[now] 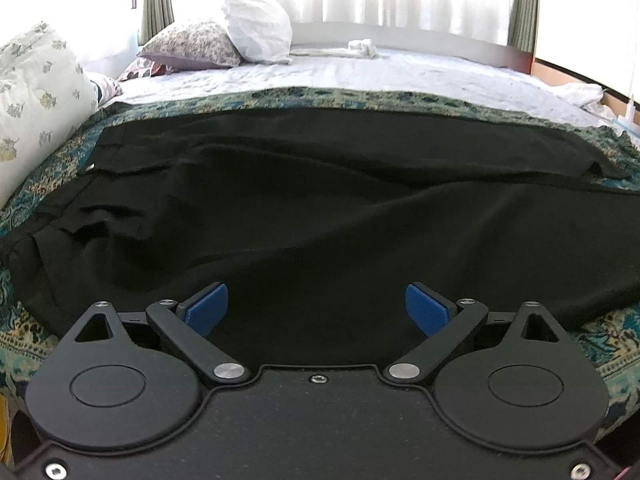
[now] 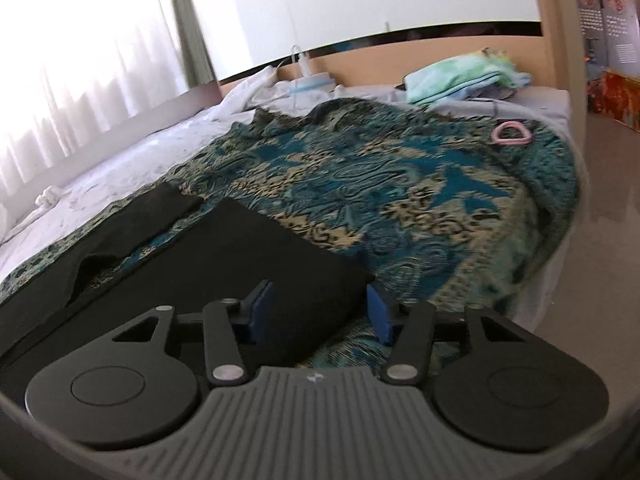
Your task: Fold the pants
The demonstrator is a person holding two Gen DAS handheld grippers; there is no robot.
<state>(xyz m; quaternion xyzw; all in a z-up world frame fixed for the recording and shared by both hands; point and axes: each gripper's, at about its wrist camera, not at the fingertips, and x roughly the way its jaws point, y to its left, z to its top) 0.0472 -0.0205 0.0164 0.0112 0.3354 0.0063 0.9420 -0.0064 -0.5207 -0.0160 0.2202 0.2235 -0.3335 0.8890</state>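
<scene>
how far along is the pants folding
Early. The black pants lie spread lengthwise on the patterned blanket, legs still apart at the hems, no fold visible. Both claws are open: left claw over the near edge, right claw at the hem corner. All folds remain.

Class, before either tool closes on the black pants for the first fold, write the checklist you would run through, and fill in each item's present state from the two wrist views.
1. Left tool open, blue pads spread: ok.
2. Right tool open: ok.
3. Black fabric pants lie flat on the teal patterned bedspread: not ok, creases near the left end.
4. Both legs aligned: not ok, the right wrist view shows a gap between them.
5. Right tool straddles the leg hem corner: ok.
6. Left tool touching cloth: cannot tell.
7. Pink ring clear of the pants: ok.
</scene>
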